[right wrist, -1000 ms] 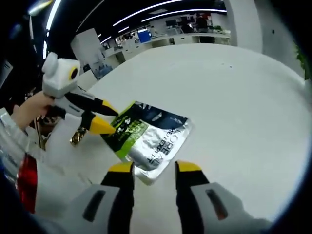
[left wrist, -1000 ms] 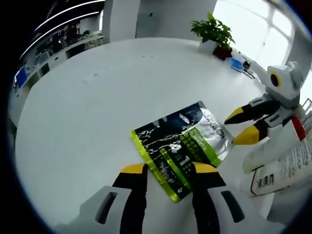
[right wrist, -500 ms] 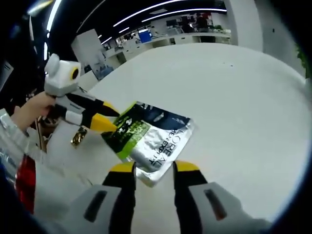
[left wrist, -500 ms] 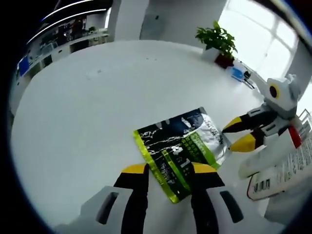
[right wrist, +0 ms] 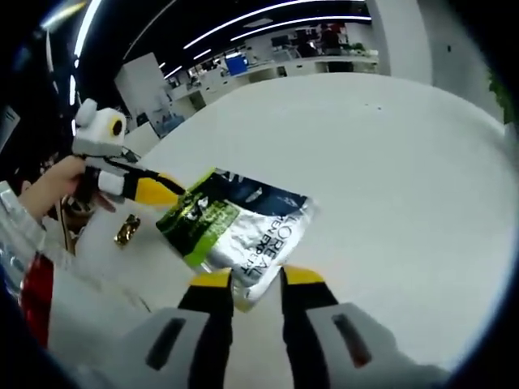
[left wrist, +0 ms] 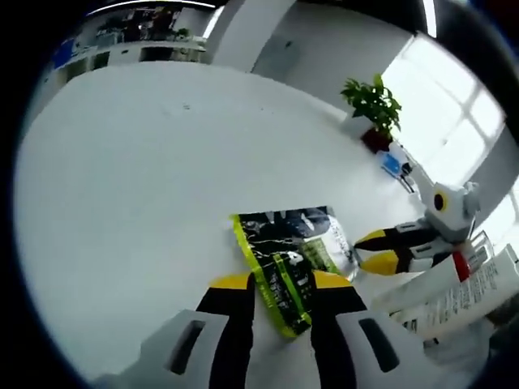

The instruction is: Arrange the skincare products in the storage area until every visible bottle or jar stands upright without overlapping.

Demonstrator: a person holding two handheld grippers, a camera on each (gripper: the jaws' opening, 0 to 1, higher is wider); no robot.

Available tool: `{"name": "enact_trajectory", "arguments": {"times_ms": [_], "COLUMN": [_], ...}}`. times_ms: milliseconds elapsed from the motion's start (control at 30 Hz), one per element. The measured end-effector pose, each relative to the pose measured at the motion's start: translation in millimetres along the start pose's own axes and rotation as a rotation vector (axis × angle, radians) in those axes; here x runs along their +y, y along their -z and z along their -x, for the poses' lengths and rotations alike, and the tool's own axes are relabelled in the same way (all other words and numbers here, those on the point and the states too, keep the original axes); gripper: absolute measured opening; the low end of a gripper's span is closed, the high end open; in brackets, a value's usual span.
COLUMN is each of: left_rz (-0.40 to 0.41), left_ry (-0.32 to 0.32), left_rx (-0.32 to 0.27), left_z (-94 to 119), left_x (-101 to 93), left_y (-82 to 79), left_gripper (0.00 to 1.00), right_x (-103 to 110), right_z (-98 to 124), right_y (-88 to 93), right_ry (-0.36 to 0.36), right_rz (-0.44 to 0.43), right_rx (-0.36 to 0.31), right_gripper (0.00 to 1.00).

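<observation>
Both grippers, left (left wrist: 280, 284) and right (right wrist: 256, 278), are clamping opposite ends of the foil sachet (left wrist: 293, 251), prob. to lift it flat; white tubes (left wrist: 454, 292) lying just beside the sachet.

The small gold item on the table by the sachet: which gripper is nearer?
Left. The left gripper sits just above the gold item; the right gripper is across the sachet from it.

bare table (left wrist: 122, 162) beyond, tubes (left wrist: 454, 292) (right) crowding
</observation>
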State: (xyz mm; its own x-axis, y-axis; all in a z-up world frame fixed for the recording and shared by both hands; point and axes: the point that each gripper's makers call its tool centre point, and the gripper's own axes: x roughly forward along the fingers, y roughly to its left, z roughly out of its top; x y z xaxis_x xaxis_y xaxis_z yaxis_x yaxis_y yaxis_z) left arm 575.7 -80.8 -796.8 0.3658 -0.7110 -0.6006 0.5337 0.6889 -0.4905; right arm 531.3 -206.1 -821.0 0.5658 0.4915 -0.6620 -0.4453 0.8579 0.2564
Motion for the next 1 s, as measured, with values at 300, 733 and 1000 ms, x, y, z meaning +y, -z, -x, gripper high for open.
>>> {"name": "enact_trajectory", "arguments": {"times_ms": [300, 733, 1000], "left_rz": [0.047, 0.036, -0.006], "left_ry": [0.096, 0.228, 0.203], "left_rx": [-0.046, 0.002, 0.016], "left_z": [11, -10, -22], "left_x": [-17.4, -55.6, -56.8], "left_y": [-15.0, -11.8, -13.1], "left_gripper": [0.18, 0.07, 0.01], "right_x": [-2, 1, -7], "right_z": [1, -4, -7], "right_y": [0.3, 6.3, 2.5], "right_ry": [0.005, -0.002, 0.015], "right_rz": [-0.003, 0.061, 0.069], "right_rx": [-0.004, 0.01, -0.001], "right_gripper": [0.21, 0.01, 0.01]}}
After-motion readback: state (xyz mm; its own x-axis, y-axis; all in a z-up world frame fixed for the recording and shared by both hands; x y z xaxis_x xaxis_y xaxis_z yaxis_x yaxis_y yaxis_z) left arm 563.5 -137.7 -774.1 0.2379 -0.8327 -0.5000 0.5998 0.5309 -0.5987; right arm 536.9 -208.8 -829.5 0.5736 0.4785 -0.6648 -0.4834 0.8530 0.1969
